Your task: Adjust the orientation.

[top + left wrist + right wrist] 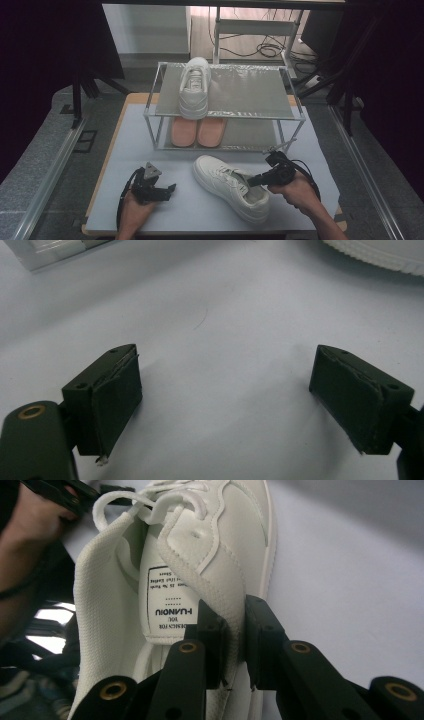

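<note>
right gripper pinching sneaker collar, rack behind

The sneaker in front of the rack is white, its tongue label printed black. A second white sneaker sits atop the silver rack, salmon-pink slippers beneath. The tabletop is pale grey-blue.

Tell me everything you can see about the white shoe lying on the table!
The white shoe is a low sneaker that looks like smooth leather, with white laces, a ribbed white sole and a printed label inside. It stands on its sole on the pale table, in front of the shoe rack, toe pointing toward the rack's left side. The right gripper pinches one side of its collar, one jaw inside and one outside.
</note>
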Demonstrator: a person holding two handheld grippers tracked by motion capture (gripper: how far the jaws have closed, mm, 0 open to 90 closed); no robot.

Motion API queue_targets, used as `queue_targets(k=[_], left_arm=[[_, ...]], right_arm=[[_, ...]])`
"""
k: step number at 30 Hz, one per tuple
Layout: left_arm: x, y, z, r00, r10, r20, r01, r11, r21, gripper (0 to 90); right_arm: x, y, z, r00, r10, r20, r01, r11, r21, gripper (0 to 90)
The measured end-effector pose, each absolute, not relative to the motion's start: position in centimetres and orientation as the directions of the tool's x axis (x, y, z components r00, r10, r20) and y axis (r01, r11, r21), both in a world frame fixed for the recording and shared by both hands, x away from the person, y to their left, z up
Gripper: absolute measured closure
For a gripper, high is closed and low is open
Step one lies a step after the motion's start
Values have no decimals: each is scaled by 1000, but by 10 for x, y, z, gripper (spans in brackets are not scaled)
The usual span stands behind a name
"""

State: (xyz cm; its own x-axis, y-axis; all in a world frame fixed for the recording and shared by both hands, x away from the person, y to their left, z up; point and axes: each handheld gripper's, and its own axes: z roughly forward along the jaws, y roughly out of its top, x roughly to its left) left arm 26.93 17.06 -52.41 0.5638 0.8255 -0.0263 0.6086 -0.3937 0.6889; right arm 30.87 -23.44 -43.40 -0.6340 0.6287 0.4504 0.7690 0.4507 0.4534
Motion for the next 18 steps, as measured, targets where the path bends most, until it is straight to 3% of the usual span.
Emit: queue_targets(k=[18], left_arm=[[269, 171, -524, 564, 826, -27, 608, -393, 690, 133]], right_arm=[[308, -259, -413, -557, 576, 598, 828, 328, 454, 800]])
